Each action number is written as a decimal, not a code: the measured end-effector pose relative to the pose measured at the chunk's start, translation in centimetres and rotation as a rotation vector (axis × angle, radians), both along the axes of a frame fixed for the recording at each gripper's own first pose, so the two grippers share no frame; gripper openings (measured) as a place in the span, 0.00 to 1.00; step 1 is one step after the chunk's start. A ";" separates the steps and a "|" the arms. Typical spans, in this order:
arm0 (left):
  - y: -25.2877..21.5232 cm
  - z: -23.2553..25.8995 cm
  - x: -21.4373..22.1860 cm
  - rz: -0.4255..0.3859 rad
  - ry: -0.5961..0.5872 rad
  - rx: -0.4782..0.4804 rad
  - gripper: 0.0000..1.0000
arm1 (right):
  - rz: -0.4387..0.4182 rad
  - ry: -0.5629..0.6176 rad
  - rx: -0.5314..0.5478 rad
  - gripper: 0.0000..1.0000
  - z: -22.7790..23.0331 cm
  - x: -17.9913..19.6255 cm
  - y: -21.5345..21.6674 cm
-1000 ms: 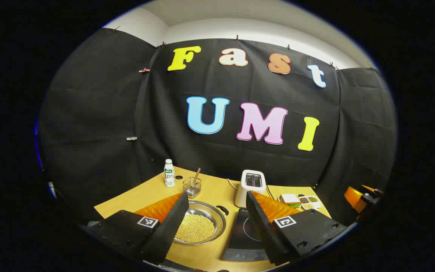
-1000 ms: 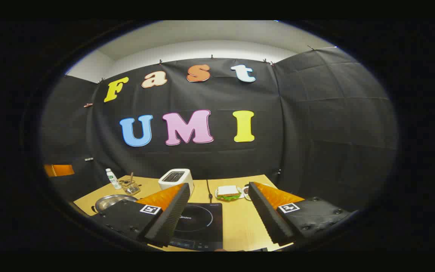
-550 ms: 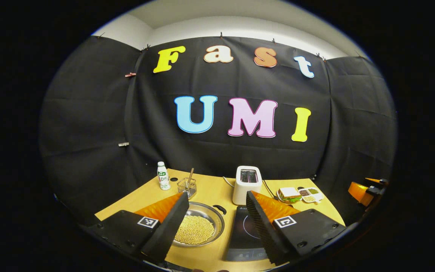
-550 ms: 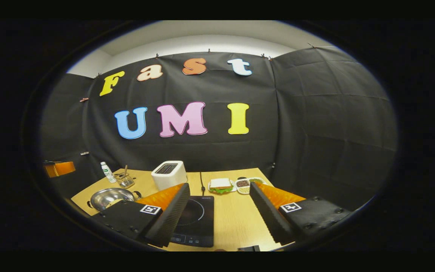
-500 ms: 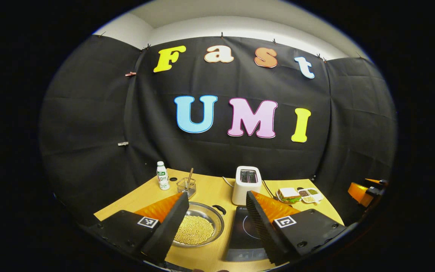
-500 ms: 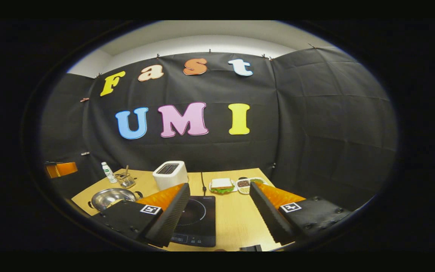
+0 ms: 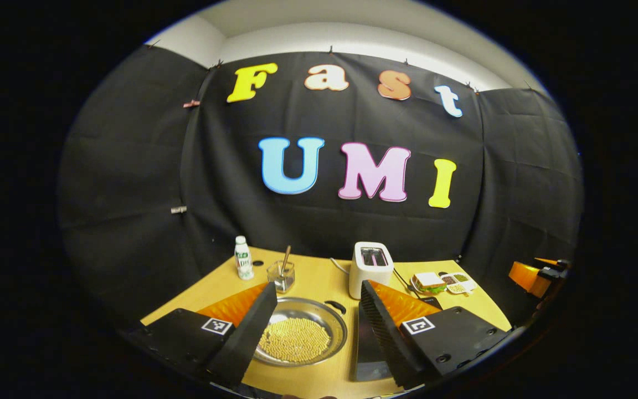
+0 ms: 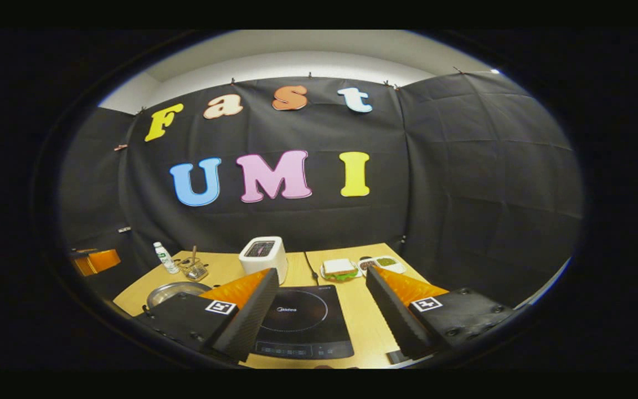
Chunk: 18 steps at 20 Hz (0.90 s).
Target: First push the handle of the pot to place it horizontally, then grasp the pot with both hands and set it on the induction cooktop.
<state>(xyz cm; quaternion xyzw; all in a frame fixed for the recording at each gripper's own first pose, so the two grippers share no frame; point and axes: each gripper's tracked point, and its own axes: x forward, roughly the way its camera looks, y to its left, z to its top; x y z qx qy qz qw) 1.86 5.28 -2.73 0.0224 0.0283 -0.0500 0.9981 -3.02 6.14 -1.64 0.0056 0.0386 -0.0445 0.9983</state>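
Observation:
A steel pot (image 7: 302, 339) holding yellow beans sits on the wooden table (image 7: 319, 280), straight ahead between the fingers of my left gripper (image 7: 317, 288). That gripper is open, holds nothing and hovers short of the pot. One black handle (image 7: 334, 305) shows on the pot's far right rim. The black induction cooktop (image 8: 299, 321) lies right of the pot, between the fingers of my open, unloaded right gripper (image 8: 322, 273). The pot (image 8: 178, 290) shows at the left in the right gripper view, partly behind the finger.
At the back of the table stand a white toaster (image 7: 371, 265), a small bottle (image 7: 243, 257) and a glass with a stick (image 7: 281, 275). A sandwich on a plate (image 7: 427, 282) and small dishes (image 7: 457, 281) lie at the back right. The toaster's cord (image 8: 312, 271) runs past the cooktop.
Both grippers have drifted forward over the table. The pot and cooktop now look larger and sit more squarely between the fingers. Both pairs of fingers stay just as wide apart.

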 end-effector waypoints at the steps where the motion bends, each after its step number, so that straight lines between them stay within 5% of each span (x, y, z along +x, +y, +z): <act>1: 0.7 -0.5 -0.3 -0.001 0.005 0.006 0.95 | -0.001 -0.005 -0.008 0.99 -0.1 -0.3 0.7; 8: 3.9 -3.4 0.1 -0.061 0.051 0.046 0.95 | 0.034 0.010 -0.072 0.99 -1.5 -2.6 4.7; 18: 7.5 -10.3 1.2 -0.100 0.294 0.032 0.92 | 0.032 0.046 -0.080 0.99 -4.0 -4.6 7.1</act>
